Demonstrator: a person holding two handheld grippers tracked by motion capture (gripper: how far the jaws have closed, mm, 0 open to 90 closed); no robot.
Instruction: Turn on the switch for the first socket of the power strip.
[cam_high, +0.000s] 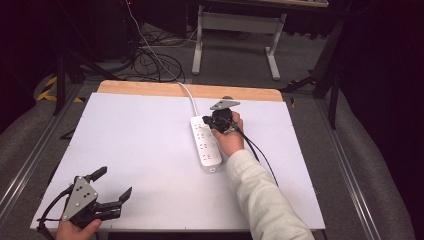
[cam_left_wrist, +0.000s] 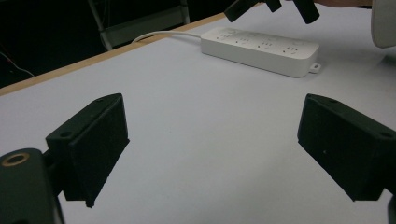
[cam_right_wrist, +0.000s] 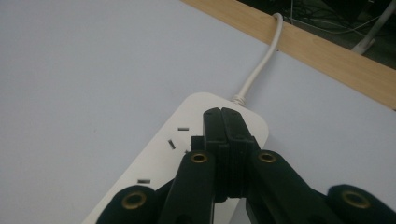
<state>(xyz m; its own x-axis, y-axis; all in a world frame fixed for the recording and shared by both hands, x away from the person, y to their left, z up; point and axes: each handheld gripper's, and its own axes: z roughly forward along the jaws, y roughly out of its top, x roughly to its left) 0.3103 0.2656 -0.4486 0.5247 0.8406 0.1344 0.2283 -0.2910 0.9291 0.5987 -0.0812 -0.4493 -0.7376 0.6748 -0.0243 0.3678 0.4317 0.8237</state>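
The desk (cam_high: 150, 145) is covered by a white sheet, with a bare wooden strip along its far edge, so the work sits on a plain surface in easy reach.

The power strip (cam_high: 205, 142) lies flat a little right of the desk's middle, its length running away from the person. Its white cord (cam_high: 189, 95) leaves the far end and drops over the wooden edge, which puts the sockets face up and the cord out of the working space.

The right gripper (cam_high: 210, 121) is held over the strip's far end, the sleeve reaching in from the lower right. In the right gripper view its fingers (cam_right_wrist: 222, 122) are pressed together with no gap and nothing between them, their tips low over the strip near where the cord (cam_right_wrist: 261, 60) enters, just past the first socket slots. Closed like this they act as one blunt tip, fit for pressing or nudging rather than grasping; whether they touch the strip (cam_right_wrist: 187, 140) I cannot tell.

The left gripper (cam_high: 114, 186) waits at the near left corner, well apart from the strip. Its fingers (cam_left_wrist: 91, 147) are spread wide over bare desk, holding nothing, probably parked until a second hold is wanted; the strip (cam_left_wrist: 261, 49) lies far ahead of them.
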